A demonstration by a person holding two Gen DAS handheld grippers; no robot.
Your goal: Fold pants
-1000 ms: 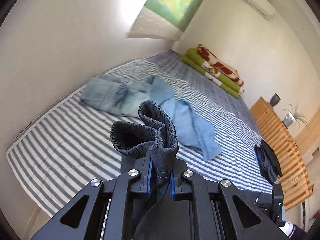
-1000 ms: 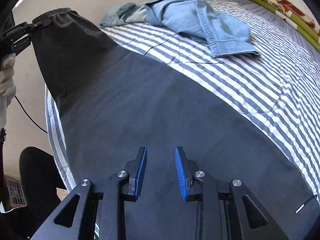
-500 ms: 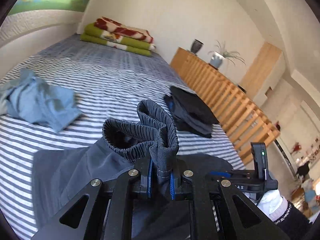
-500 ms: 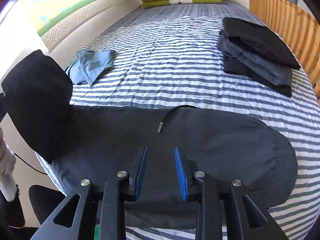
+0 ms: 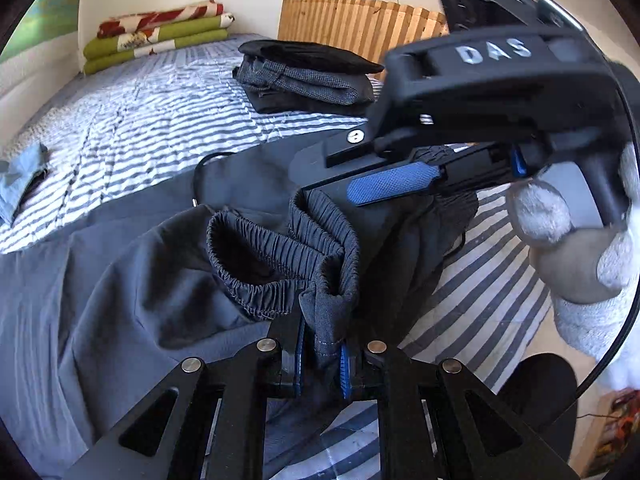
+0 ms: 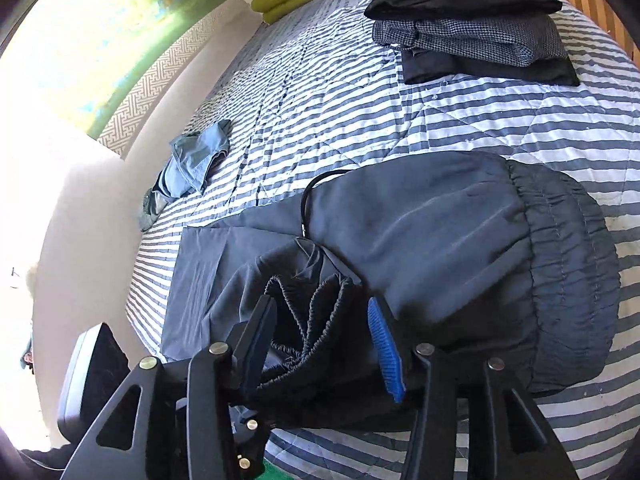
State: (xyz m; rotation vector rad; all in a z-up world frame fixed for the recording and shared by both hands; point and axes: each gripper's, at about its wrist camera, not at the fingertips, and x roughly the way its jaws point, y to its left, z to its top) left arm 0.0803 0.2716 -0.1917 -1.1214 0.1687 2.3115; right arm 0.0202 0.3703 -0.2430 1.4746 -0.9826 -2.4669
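Note:
Dark grey pants [image 5: 120, 280] lie along the near edge of the striped bed [image 5: 132, 120], the leg end doubled back over them. My left gripper [image 5: 322, 344] is shut on the bunched elastic cuff [image 5: 280, 256]. The right gripper [image 5: 332, 172], held by a gloved hand [image 5: 568, 240], comes in from the right just above that cuff. In the right wrist view the right gripper [image 6: 320, 312] is open, one finger on each side of the cuff [image 6: 312, 320]. The pants [image 6: 440, 232] end in a gathered waistband [image 6: 568, 264] at the right, with a drawstring [image 6: 308, 200] looping out.
A stack of folded dark clothes [image 6: 472, 28] [image 5: 304, 76] sits at the far right of the bed. Crumpled light blue jeans [image 6: 192, 164] [image 5: 20, 180] lie by the left wall. Folded green and red blankets [image 5: 156, 40] lie at the head, beside a slatted wooden cabinet [image 5: 360, 20].
The left gripper has carried the cuff across over the pants to the waistband end. The right gripper has opened wider and now straddles the cuff.

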